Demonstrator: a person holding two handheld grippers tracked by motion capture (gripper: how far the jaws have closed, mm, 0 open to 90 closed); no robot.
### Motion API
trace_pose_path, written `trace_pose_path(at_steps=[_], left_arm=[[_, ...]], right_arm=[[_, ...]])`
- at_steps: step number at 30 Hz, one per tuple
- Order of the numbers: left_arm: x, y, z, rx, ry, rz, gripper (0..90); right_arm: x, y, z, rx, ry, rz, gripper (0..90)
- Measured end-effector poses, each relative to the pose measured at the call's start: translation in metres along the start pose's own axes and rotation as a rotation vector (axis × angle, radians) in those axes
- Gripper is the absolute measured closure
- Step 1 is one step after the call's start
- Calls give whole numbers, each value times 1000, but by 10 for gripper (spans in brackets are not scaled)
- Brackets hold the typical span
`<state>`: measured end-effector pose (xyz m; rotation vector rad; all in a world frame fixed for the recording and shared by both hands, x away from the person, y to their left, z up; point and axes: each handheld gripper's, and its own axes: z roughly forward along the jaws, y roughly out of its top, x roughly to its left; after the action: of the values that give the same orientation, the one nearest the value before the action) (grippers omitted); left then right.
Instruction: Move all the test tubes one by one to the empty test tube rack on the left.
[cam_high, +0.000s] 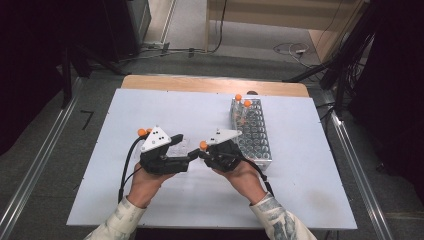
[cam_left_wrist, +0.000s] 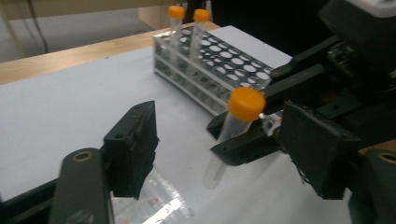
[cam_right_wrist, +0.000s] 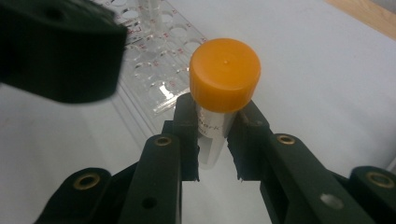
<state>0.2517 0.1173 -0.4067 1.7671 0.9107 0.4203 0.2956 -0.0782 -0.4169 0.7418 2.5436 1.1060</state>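
The right gripper (cam_right_wrist: 212, 135) is clamped on a tube (cam_right_wrist: 219, 93) just under its orange cap, which stands at 12 o'clock above the fingertips in the right gripper view. In the high view the tube's cap (cam_high: 203, 145) sits between the two grippers near the table's (cam_high: 300, 190) middle, with the rack (cam_high: 252, 132) at 2 o'clock from it. The left gripper (cam_left_wrist: 224, 154) has its jaws apart, one on each side of the tube without touching it; the tube (cam_left_wrist: 231, 135) hangs tilted there, cap at 1 o'clock. The left gripper view shows two capped tubes (cam_left_wrist: 187, 28) standing at the rack's (cam_left_wrist: 219, 65) far end. The right gripper view shows a clear flat rack (cam_right_wrist: 154, 60) lying at 10 o'clock behind the tube.
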Motion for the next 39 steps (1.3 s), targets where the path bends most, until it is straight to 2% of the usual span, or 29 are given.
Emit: trace_pose_path(at_steps=[7,27,39], left_arm=[[-1,-2,7,-3,-40,4,400],[-5,-3,18,-1,-65,10,682],[-4,-1,17,-8,-64,19,700]], right_arm=[[6,0,3,6,18,-6,720],[8,2,1,-8,36,-8,720],[7,2,-1,-12,45,4,712]])
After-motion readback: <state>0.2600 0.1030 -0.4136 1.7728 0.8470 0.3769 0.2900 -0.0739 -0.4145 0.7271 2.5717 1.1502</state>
